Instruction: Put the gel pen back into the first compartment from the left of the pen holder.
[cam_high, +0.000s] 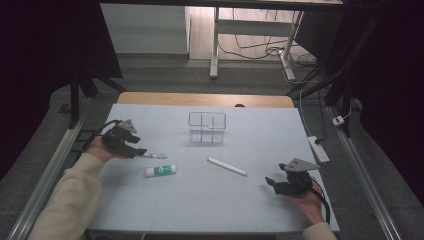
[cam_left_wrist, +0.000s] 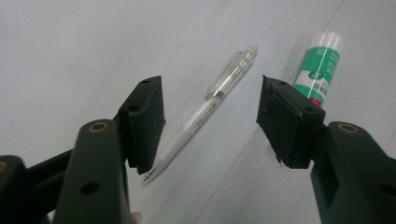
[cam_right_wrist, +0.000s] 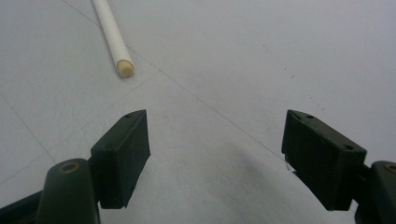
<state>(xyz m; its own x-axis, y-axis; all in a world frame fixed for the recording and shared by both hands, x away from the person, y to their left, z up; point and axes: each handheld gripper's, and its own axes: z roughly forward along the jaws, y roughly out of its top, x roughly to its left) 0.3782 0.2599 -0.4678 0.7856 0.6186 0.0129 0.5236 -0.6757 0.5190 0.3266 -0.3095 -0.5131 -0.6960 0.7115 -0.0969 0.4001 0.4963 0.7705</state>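
A clear pen (cam_high: 155, 156) (cam_left_wrist: 205, 105) lies flat on the pale blue table (cam_high: 200, 200) at the left. My left gripper (cam_high: 140, 150) (cam_left_wrist: 212, 123) is low over it and open. The pen runs between the two pads, and neither pad presses on it. A glue stick (cam_high: 161, 170) (cam_left_wrist: 320, 70) with a green label and white cap lies just beyond the pen, nearer the person. A white rod (cam_high: 227, 166) (cam_right_wrist: 112, 37) lies at mid-table. My right gripper (cam_high: 270, 182) (cam_right_wrist: 217, 154) rests at the right front, open, with bare table between its jaws.
A clear plastic organiser (cam_high: 207, 127) with several compartments stands at the middle back of the table. Metal rails run along both sides of the table. A power strip (cam_high: 318, 148) lies off the right edge.
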